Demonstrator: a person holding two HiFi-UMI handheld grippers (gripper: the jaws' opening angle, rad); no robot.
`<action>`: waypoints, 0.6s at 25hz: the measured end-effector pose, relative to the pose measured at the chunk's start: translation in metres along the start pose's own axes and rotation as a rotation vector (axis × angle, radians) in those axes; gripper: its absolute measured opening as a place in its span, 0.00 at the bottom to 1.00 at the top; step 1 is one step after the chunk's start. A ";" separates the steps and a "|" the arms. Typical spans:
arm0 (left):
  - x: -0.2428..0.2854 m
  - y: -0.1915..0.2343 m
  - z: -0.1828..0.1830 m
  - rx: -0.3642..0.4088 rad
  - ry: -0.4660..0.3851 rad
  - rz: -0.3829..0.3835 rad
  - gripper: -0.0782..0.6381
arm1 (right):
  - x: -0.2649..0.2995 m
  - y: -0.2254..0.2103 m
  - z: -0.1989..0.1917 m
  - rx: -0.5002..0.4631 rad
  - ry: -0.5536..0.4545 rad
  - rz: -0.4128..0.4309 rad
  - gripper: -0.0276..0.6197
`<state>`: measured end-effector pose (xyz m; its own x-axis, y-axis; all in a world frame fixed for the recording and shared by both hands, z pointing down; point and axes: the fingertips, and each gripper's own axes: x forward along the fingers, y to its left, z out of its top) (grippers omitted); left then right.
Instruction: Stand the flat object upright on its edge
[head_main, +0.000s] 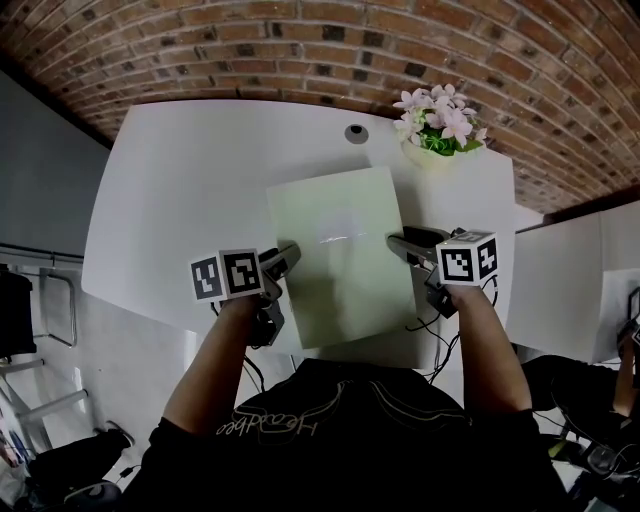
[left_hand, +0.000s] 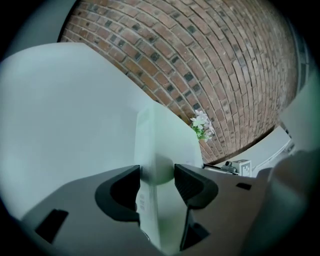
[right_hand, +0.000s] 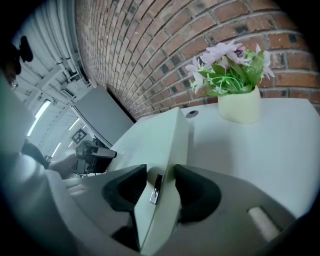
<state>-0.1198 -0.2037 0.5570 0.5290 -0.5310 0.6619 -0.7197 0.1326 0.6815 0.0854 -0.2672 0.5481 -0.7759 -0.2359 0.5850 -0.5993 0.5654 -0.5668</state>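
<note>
The flat object (head_main: 340, 255) is a thin pale green case that lies across the middle of the white table (head_main: 190, 190). My left gripper (head_main: 287, 255) clamps its left side edge and my right gripper (head_main: 397, 243) clamps its right side edge. In the left gripper view, the case's rim (left_hand: 165, 140) runs between the two dark pads of the left gripper (left_hand: 156, 180). The right gripper view shows the other rim (right_hand: 160, 140), which carries a small metal latch, pinched in the right gripper (right_hand: 160, 187). Whether the far edge rests on the table I cannot tell.
A cream pot of pink flowers (head_main: 438, 125) stands at the table's far right, just beyond the case, and shows too as the flower pot (right_hand: 239, 102) in the right gripper view. A round cable hole (head_main: 356, 131) lies near the far edge. A brick wall runs behind the table.
</note>
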 end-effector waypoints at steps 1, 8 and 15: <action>-0.003 -0.002 0.001 0.019 -0.007 0.002 0.42 | -0.003 0.003 0.001 -0.007 -0.011 0.000 0.33; -0.027 -0.019 0.006 0.143 -0.052 0.006 0.41 | -0.020 0.025 0.006 -0.063 -0.098 -0.008 0.33; -0.051 -0.033 0.006 0.264 -0.102 0.006 0.41 | -0.035 0.047 0.009 -0.138 -0.173 -0.032 0.32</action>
<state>-0.1254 -0.1865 0.4988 0.4860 -0.6142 0.6217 -0.8219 -0.0795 0.5640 0.0827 -0.2395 0.4952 -0.7863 -0.3805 0.4867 -0.6006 0.6557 -0.4576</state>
